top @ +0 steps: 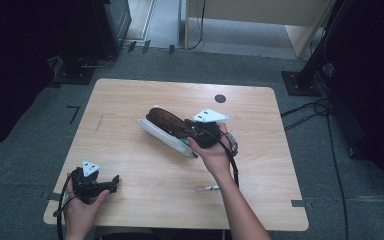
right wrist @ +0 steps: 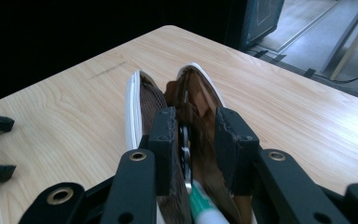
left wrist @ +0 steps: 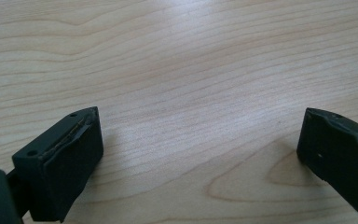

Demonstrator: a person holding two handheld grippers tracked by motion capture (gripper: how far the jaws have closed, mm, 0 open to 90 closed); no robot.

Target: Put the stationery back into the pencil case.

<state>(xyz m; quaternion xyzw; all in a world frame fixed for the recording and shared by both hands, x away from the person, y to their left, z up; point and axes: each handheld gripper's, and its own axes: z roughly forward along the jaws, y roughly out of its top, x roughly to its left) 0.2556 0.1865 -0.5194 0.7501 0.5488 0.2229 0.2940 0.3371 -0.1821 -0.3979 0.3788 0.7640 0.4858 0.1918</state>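
A long white pouch (top: 162, 126) with a brown inside lies open at the middle of the wooden table (top: 130, 100). My right gripper (top: 186, 131) reaches into its near end. In the right gripper view the jaws (right wrist: 193, 126) are closed on a brown fold of the pouch (right wrist: 135, 93), with a small metal piece between them. A green and white tube (right wrist: 203, 203) lies in the pouch just under the jaws. My left gripper (top: 114, 180) rests at the table's near left corner, open, with bare wood between its fingers (left wrist: 70, 154).
A small shiny object (top: 207, 188) lies on the table near the front edge, beside the right forearm. A round dark hole (top: 220, 98) sits near the far edge. Black stands and cables surround the table on the grey floor.
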